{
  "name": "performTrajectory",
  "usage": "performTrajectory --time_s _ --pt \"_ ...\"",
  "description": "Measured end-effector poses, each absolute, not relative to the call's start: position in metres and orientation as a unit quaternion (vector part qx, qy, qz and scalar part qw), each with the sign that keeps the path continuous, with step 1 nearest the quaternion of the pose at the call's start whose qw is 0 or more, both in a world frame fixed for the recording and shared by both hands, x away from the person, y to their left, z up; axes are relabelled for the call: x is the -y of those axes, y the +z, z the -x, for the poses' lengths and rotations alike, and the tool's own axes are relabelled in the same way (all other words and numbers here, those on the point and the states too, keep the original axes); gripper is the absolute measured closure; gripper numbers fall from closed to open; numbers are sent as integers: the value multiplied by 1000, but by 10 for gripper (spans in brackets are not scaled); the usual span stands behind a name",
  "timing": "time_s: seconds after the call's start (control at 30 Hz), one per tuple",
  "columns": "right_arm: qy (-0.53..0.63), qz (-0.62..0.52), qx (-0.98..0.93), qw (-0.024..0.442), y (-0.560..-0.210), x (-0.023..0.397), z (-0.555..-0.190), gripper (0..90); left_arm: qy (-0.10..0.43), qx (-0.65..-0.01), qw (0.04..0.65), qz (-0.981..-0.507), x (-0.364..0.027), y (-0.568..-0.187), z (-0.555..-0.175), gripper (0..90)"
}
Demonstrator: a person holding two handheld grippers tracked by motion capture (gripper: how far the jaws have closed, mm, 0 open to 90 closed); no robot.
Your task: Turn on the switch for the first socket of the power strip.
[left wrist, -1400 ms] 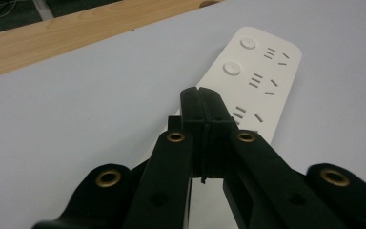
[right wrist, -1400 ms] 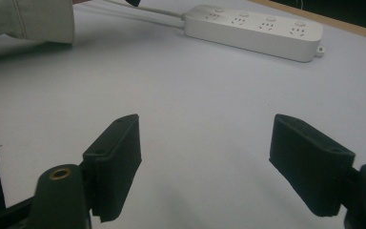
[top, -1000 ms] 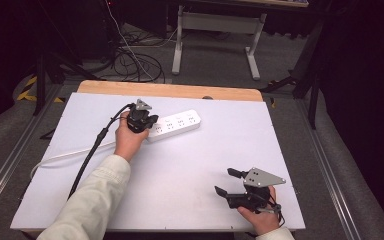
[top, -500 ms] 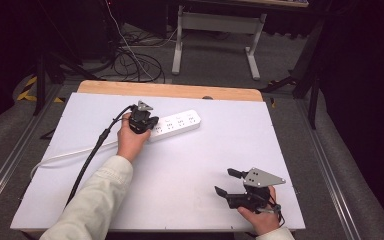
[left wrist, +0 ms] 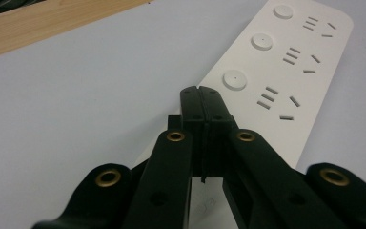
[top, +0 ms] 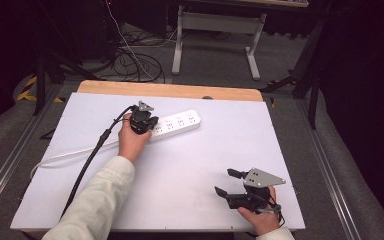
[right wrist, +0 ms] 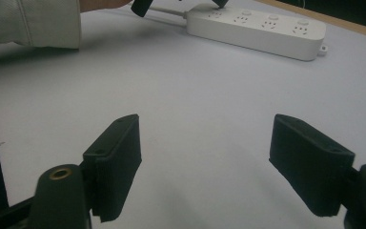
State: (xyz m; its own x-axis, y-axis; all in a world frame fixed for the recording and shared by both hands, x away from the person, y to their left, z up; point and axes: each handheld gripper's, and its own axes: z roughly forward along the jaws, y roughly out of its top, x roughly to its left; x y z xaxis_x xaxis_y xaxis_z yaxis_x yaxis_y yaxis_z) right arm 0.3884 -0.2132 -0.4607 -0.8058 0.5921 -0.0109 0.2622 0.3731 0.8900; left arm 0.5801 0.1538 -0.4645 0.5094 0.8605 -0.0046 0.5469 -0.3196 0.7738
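Note:
A white power strip [top: 177, 124] with several sockets and round buttons lies on the white table top, toward the back. My left gripper [top: 147, 122] rests over its left end, jaws shut together with nothing between them. In the left gripper view the closed tips [left wrist: 202, 93] sit on the power strip [left wrist: 286, 71], just short of the nearest round button. My right gripper [top: 224, 182] rests near the front right of the table, jaws wide open and empty. In the right gripper view both pads [right wrist: 119, 157] stand far apart, with the power strip [right wrist: 262, 26] far ahead.
The strip's white cord [top: 75, 155] runs left across the table top [top: 220, 145]. A black cable [top: 95, 150] trails from the left gripper along the sleeve. A wooden edge [top: 170, 90] borders the far side. Cables and a metal stand lie on the floor beyond.

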Motion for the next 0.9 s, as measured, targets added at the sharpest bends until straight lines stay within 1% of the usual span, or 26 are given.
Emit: performTrajectory --time_s 0.9 --pt "492 -262 -813 166 -461 212 -388 266 229 -447 357 -787 -148 -466 -577 900"
